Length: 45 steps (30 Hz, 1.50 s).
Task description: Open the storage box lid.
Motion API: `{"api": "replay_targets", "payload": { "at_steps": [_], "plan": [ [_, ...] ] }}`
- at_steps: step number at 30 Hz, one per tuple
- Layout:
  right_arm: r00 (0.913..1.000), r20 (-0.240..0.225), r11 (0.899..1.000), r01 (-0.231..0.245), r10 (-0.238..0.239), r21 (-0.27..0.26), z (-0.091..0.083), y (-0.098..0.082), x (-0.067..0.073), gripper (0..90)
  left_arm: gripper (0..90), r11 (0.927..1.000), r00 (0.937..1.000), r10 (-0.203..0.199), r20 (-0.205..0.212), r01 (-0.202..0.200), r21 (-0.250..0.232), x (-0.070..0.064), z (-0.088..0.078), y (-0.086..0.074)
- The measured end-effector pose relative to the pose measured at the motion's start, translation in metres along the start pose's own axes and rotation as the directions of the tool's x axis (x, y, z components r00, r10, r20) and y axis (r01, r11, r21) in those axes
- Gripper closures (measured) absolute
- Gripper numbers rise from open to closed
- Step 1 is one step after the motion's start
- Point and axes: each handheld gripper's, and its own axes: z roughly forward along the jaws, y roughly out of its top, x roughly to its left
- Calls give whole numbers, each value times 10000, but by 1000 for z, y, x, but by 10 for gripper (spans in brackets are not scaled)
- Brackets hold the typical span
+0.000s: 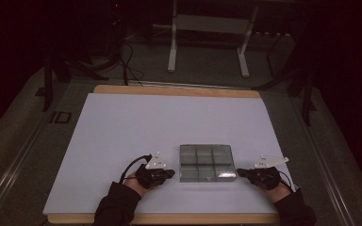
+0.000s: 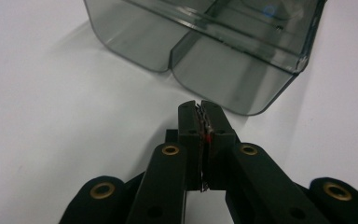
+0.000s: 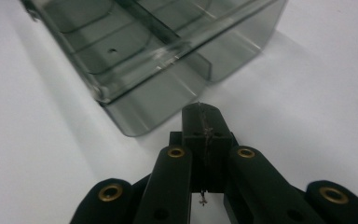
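Observation:
A smoky clear plastic organiser box [image 1: 206, 163] with several compartments lies on the white board near its front edge. My left gripper [image 1: 171, 173] rests on the board just left of the box, jaws pressed together and holding nothing. In the left gripper view the shut tips [image 2: 201, 105] point at the box's rounded wall [image 2: 223, 79], a little short of it. My right gripper [image 1: 239, 173] sits just right of the box, also shut and empty. The right gripper view shows its tips [image 3: 200, 108] close to the box's corner [image 3: 154, 102].
The white board [image 1: 122, 136] lies on a wooden tabletop [image 1: 169, 90], with bare surface behind and to both sides of the box. A metal stand [image 1: 207, 37] and cables are on the dark floor beyond the table.

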Motion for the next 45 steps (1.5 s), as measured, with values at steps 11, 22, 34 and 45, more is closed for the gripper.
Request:
{"api": "replay_targets", "payload": {
  "at_steps": [11, 22, 34, 45],
  "plan": [
    [9990, -455, 9999, -6, 0, -139, 1, 5, 2, 900, 900, 9993, 9990, 260, 370, -250, -266, -3, 7, 6],
    [9975, -714, 9999, -24, 13, -146, 1, 5, 3, 900, 900, 9986, 9989, 296, 358, -280, -441, -4, 4, 8],
    [9970, -773, 9997, -62, 44, -222, -3, 9, 2, 900, 900, 9978, 9987, 291, 410, -266, -605, -5, -1, 11],
    [9954, -942, 9983, -229, 178, -530, -9, 14, 1, 900, 900, 9955, 9975, 218, 666, -155, -930, -7, -5, 14]
  ]
}}
